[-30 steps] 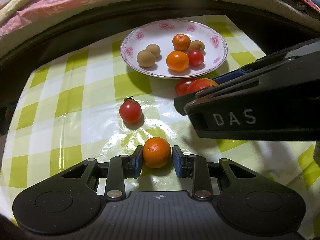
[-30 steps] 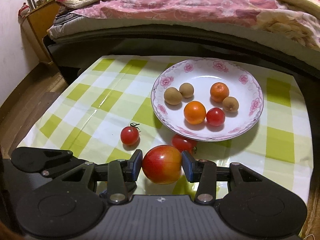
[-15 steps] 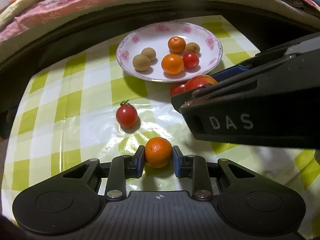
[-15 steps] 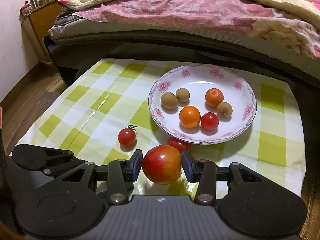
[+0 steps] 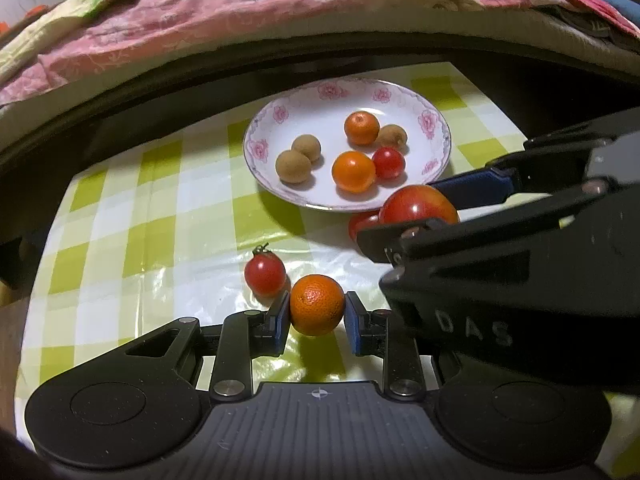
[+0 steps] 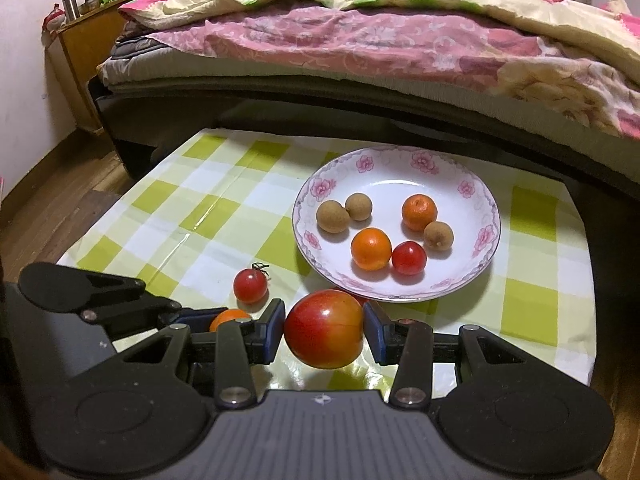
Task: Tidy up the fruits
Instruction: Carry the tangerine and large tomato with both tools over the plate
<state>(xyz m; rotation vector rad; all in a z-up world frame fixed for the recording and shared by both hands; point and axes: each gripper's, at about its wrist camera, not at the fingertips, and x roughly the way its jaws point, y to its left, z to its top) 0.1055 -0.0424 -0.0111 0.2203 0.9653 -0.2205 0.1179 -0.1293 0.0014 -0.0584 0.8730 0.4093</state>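
- The worktop (image 6: 224, 216), under a green-and-white checked cloth, is carrying the fruit, with a bed (image 6: 360, 40) lying beyond its far edge.
- A cherry tomato (image 6: 250, 286) with its green stem is sitting on the cloth toward the left, just ahead of the left hand-held gripper and apart from the plate.
- The left hand-held gripper (image 5: 317, 312) is grasping a small orange (image 5: 317, 305); both blue pads are pressing on its sides. The orange appears to be hanging just above the cloth, close beside the cherry tomato.
- From the right wrist view only the top of that orange is peeking out behind the gripper's left finger.
- The right hand-held gripper (image 6: 324, 330) is clenching a red apple (image 6: 324, 328) between its blue pads, holding it above the cloth just in front of the plate's near rim.
- A second tomato (image 5: 362, 224) is lying on the cloth between the apple and the plate, mostly hidden by the apple.
- The flowered plate (image 6: 472, 184) is standing on the right half of the worktop, holding two oranges, one red tomato and three brown longan-like fruits.
- In the plate, two brown fruits are touching at the left; one orange and the tomato are sitting side by side near the front.
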